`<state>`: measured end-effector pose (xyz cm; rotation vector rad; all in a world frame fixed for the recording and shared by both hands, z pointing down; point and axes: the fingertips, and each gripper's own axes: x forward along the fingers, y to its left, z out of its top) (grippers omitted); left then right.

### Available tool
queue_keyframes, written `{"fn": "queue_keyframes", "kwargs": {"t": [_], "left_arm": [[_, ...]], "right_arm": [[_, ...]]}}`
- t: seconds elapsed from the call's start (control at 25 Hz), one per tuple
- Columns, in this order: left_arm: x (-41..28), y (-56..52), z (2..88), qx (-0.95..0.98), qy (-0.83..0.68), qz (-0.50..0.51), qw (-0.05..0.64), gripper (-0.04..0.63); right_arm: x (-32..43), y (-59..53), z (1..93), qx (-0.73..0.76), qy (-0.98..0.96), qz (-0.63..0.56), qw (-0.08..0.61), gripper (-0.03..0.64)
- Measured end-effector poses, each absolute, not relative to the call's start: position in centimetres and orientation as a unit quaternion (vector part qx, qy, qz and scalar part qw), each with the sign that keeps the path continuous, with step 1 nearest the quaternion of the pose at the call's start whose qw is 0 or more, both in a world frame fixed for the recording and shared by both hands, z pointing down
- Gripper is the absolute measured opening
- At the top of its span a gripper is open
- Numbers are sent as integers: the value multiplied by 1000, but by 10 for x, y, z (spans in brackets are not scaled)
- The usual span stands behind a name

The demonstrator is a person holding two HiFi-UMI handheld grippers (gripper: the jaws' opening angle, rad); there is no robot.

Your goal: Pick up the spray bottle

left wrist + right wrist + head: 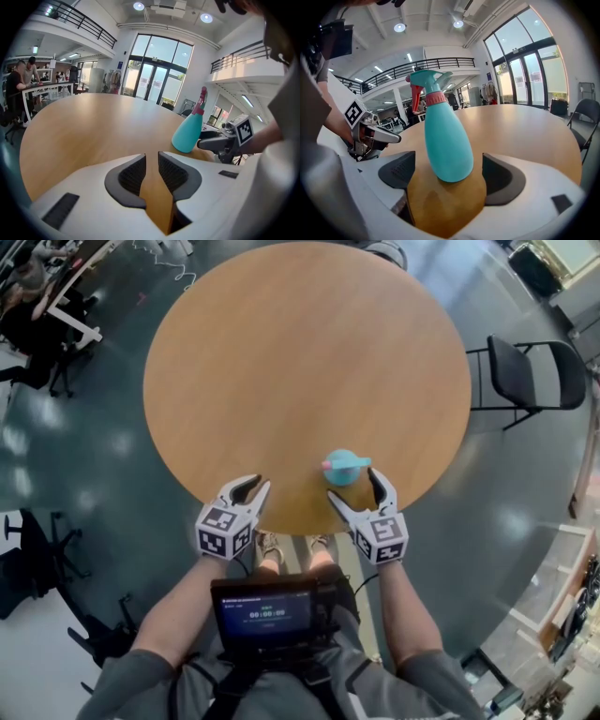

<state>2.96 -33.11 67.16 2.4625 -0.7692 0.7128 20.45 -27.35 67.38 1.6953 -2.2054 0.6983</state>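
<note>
A teal spray bottle (343,468) with a pink trigger stands upright on the round wooden table (281,352), close to its near edge. My right gripper (353,487) is open, its jaws spread wide just in front of the bottle's base. In the right gripper view the bottle (443,140) rises between and just beyond the pads (501,176), with a gap on each side. My left gripper (255,484) hovers at the table's near edge, left of the bottle. Its jaws stand a narrow gap apart with only bare table between them. In the left gripper view the bottle (190,131) shows at the right.
A black folding chair (530,371) stands on the floor right of the table. Desks and office chairs with people (37,306) sit at the far left. A screen device (265,610) hangs at the person's chest. The table's wide far part carries no objects.
</note>
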Motion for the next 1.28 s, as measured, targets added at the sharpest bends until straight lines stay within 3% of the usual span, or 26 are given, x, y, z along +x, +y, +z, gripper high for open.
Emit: {"fn": "queue_keyframes", "kwargs": {"t": [0.24,0.48,1.28], "left_arm": [[32,-341,673,896,-285,255,227,77],[30,-352,672,894,-295,260,215,5],[48,-363,656,906,-285,227,216,5]], "right_arm": [[196,-288,675,585,-766,230,138,443],[188,-301,677,578,-772,228,135,443],[182,-334,674,596,-764,205,141,465]]}}
